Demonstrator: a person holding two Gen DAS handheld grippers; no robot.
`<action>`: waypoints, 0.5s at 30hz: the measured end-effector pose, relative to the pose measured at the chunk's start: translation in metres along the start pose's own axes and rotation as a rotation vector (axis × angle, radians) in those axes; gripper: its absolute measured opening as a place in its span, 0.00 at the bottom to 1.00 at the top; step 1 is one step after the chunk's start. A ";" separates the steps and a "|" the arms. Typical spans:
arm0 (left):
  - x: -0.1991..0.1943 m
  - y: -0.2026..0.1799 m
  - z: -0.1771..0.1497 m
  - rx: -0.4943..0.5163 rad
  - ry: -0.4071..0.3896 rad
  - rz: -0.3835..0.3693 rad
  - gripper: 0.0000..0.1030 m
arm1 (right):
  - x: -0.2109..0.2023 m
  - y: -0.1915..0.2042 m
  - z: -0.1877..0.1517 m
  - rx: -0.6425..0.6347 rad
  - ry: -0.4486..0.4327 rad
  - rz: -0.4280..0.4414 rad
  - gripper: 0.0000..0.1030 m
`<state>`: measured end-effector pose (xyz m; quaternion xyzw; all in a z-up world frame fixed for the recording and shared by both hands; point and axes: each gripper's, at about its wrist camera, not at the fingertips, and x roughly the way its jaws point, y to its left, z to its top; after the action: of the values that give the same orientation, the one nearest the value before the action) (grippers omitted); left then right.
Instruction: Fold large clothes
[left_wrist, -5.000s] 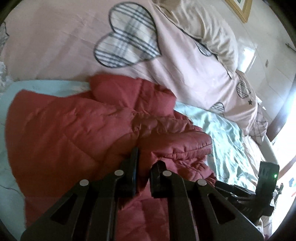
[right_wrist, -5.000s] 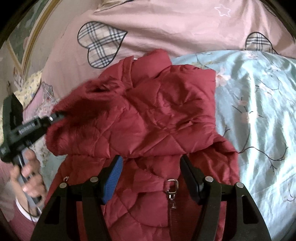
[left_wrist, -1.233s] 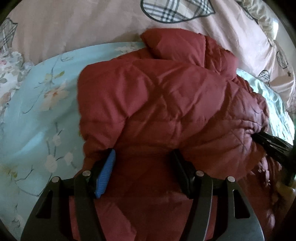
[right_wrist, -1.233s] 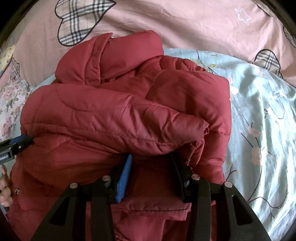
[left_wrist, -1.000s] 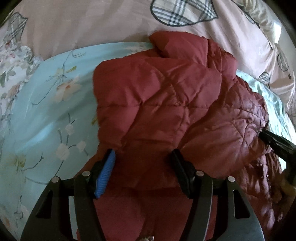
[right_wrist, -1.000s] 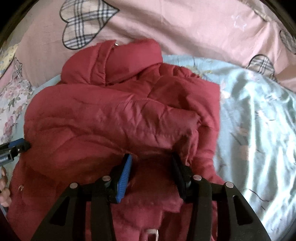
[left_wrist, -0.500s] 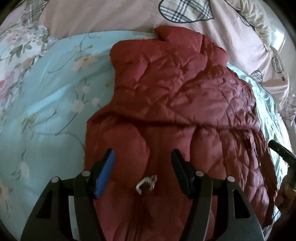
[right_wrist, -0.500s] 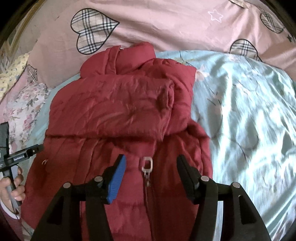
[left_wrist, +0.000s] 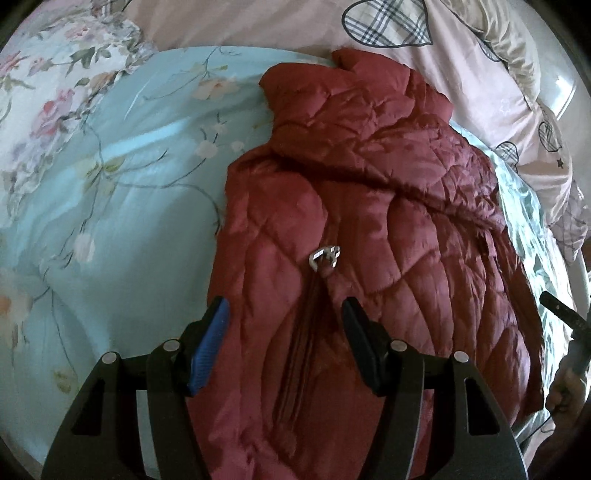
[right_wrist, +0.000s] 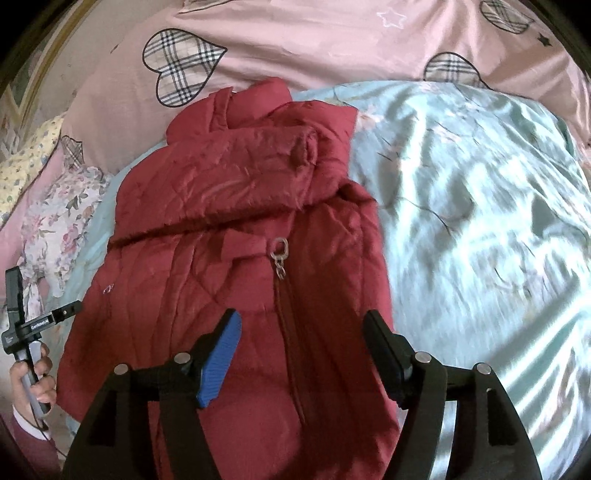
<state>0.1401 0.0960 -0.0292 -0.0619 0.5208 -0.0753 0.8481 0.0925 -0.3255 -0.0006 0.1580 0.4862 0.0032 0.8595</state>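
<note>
Sleeves lay folded across red puffer jacket (right_wrist: 229, 229); left tool (left_wrist: 282, 336) spread empty, right tool (right_wrist: 301, 349) opening, empty. Next: grasp hem, fold upward.

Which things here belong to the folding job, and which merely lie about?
Belongs to the job:
- red quilted padded jacket
- left gripper, open
- right gripper, jaws opening, nothing between the pads

Lying about:
- pale blue floral quilt
- pink cover with plaid hearts
- white floral cloth

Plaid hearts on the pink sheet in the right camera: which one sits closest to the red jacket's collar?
The large plaid heart at upper left, just above the red jacket collar. The other hearts lie far right, past the blue floral quilt.
</note>
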 end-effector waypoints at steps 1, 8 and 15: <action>-0.002 0.001 -0.003 0.001 -0.001 -0.002 0.61 | -0.004 -0.001 -0.005 0.001 0.001 -0.004 0.68; -0.017 0.003 -0.028 0.006 0.004 -0.026 0.61 | -0.026 -0.012 -0.032 0.020 0.003 -0.023 0.68; -0.031 0.007 -0.047 0.000 -0.005 -0.031 0.61 | -0.038 -0.023 -0.056 0.053 0.014 -0.024 0.68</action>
<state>0.0850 0.1075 -0.0239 -0.0701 0.5176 -0.0883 0.8482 0.0218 -0.3378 -0.0018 0.1749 0.4941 -0.0189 0.8514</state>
